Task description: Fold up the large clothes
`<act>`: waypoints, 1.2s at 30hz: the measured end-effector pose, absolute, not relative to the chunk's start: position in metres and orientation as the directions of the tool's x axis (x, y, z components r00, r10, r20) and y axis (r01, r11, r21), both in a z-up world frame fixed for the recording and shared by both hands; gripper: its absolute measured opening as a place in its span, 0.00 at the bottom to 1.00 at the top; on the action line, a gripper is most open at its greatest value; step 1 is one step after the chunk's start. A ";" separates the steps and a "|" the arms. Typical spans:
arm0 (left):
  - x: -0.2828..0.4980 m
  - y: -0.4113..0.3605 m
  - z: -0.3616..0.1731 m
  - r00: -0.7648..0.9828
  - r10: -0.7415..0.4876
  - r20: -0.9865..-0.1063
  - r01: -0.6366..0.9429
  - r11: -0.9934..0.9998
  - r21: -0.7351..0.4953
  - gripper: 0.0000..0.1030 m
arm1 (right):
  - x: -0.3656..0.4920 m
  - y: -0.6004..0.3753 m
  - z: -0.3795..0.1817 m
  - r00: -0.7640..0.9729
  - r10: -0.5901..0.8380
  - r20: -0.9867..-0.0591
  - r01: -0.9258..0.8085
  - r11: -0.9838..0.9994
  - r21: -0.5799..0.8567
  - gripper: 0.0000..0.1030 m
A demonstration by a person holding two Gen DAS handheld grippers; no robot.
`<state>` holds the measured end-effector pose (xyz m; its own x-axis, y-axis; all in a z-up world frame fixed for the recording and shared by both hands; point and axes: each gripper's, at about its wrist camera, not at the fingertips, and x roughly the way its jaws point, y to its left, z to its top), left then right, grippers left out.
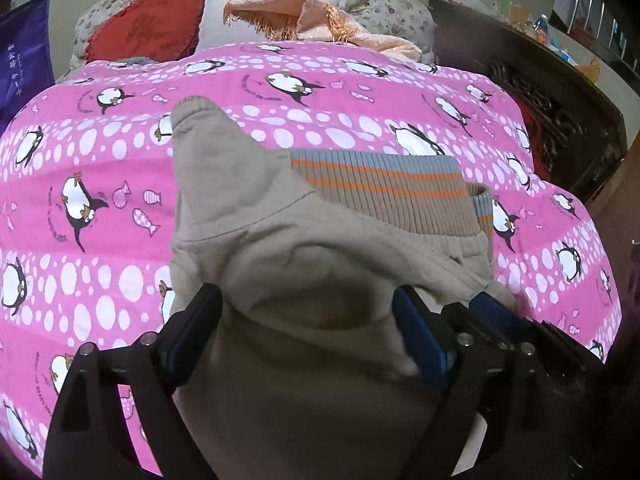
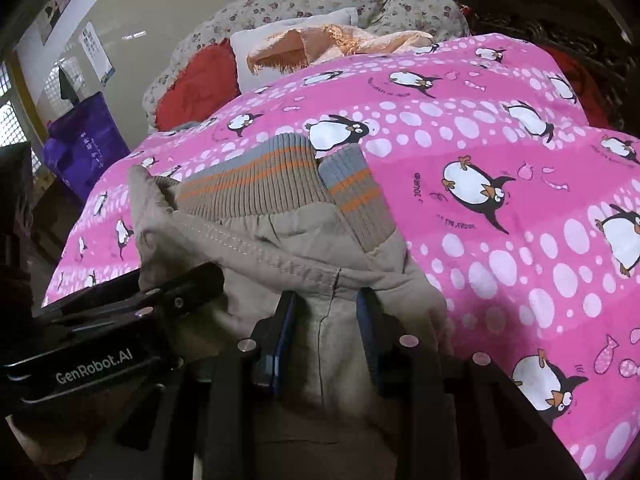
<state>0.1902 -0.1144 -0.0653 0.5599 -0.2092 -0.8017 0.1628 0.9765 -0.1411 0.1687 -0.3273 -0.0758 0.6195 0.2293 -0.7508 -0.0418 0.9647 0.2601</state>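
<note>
Left wrist view: left gripper (image 1: pixel 308 334), jaws wide apart around a fold of the tan garment (image 1: pixel 304 240), over a bed with pink penguin quilt (image 1: pixel 100 184); pillows (image 1: pixel 260 4) at its far edge.
Right wrist view: right gripper (image 2: pixel 326 336), jaws closed on the garment (image 2: pixel 304 248); purple bag (image 2: pixel 86 140) beside the bed's left edge.

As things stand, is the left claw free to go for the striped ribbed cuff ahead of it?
Probably not: the left claw has beige garment fabric bunched between its fingers. The cuff itself lies uncovered ahead.
</note>
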 end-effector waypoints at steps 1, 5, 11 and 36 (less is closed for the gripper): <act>0.190 -0.114 -0.064 0.559 -0.210 -0.802 0.165 0.976 -0.141 0.86 | 0.167 -0.328 -0.075 0.616 0.233 -0.752 -0.043 0.964 0.263 0.33; 0.179 -0.102 -0.045 0.569 -0.246 -0.785 0.199 0.967 -0.159 0.85 | 0.160 -0.340 -0.050 0.603 0.296 -0.741 -0.080 0.946 0.313 0.35; 0.140 -0.038 -0.030 0.597 -0.314 -0.739 0.192 0.949 -0.248 0.86 | 0.129 -0.393 0.007 0.706 0.308 -0.638 -0.122 0.940 0.319 0.99; 0.103 -0.058 -0.071 0.464 -0.549 -0.696 0.239 0.834 -0.498 0.25 | 0.155 -0.368 -0.081 0.414 0.619 -0.667 -0.335 0.785 0.521 0.28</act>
